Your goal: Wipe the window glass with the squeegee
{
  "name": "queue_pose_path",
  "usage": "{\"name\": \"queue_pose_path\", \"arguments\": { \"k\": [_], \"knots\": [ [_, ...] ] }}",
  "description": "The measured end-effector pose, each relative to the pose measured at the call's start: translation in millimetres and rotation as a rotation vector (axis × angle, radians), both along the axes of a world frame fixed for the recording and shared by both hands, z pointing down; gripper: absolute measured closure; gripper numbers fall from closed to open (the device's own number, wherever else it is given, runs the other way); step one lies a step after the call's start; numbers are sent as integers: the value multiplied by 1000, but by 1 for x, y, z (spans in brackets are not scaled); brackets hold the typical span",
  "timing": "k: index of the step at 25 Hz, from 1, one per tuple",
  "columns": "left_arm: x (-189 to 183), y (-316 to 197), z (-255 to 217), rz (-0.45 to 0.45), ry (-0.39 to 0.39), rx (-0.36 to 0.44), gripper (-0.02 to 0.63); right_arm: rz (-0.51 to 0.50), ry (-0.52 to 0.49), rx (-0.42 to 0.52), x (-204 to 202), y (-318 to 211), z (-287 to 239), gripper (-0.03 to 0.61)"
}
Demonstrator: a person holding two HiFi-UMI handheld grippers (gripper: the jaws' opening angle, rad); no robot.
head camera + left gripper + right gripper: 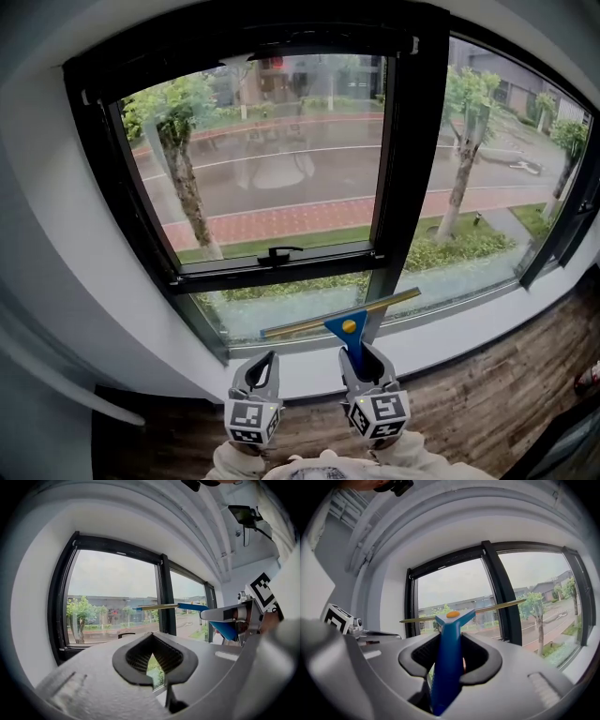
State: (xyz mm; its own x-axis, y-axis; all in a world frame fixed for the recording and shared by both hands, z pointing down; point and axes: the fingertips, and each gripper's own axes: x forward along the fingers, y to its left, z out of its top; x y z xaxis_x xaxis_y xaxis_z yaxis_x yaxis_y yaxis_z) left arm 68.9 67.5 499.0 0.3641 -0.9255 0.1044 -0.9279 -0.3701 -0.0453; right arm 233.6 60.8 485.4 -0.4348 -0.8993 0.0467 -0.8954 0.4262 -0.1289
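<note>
One squeegee [349, 326] sits clamped by its handle in our right gripper [364, 356], our left gripper [262, 364] closed empty beside it; before wiping, we judge the blade ahead must press onto the window glass [272, 169].

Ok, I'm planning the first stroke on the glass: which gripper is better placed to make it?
Right. The right gripper is shut on the blue-handled squeegee, which it holds up near the window glass. The left gripper is shut on nothing and sits beside it, below the sill.
</note>
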Motion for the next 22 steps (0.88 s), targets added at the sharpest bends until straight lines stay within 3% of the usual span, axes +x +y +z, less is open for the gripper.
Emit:
{"name": "queue_pose_path", "arguments": {
  "k": [5,10,22],
  "knots": [
    [12,-8,9,4,-10,-14,614,15,-14,-24,11,-15,12,440],
    [-2,-31,22,-9,-3,-42,614,9,-7,-50,0,-41,25,440],
    [-51,-190,11,94,19,9,614,99,28,-12,-55,-178,12,440]
  ]
}}
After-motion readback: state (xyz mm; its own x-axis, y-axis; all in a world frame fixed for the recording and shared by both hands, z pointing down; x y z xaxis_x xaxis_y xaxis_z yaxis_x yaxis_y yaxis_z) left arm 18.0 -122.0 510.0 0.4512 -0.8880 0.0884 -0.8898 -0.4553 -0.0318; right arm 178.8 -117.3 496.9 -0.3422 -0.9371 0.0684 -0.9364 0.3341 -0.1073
